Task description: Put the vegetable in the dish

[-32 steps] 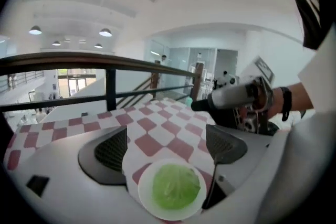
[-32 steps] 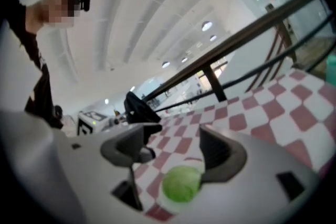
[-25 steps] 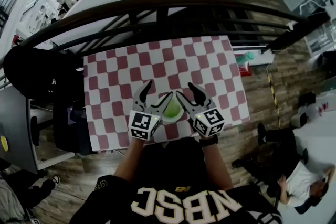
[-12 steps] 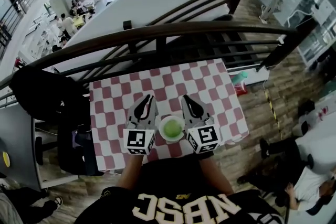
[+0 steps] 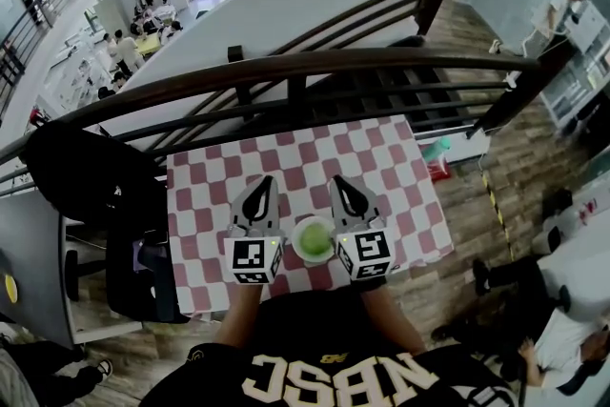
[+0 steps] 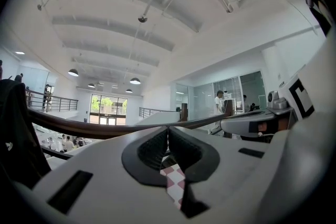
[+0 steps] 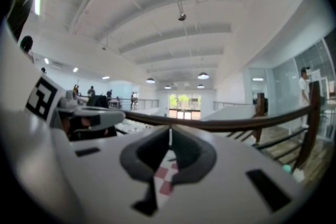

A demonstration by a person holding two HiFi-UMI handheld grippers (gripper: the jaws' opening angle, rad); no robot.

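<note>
A white dish (image 5: 297,230) holding a green vegetable (image 5: 315,242) sits near the front edge of the red-and-white checked table (image 5: 305,152). My left gripper (image 5: 266,181) is just left of the dish and my right gripper (image 5: 336,180) just right of it. Both point away from me, roughly level. The left jaws have just closed, and both pairs now meet with nothing between them. Through the shut left gripper (image 6: 168,128) and the shut right gripper (image 7: 169,129) only a strip of checked cloth shows.
A dark curved railing (image 5: 286,67) runs just beyond the table's far edge. A black chair (image 5: 81,172) stands at the left, and a green bottle (image 5: 436,148) stands off the right corner. People stand far off on the floor beyond.
Both pairs of jaws stood spread around the dish a second ago and are now shut. Both grippers have lifted and straightened to lie parallel on either side of the dish.
</note>
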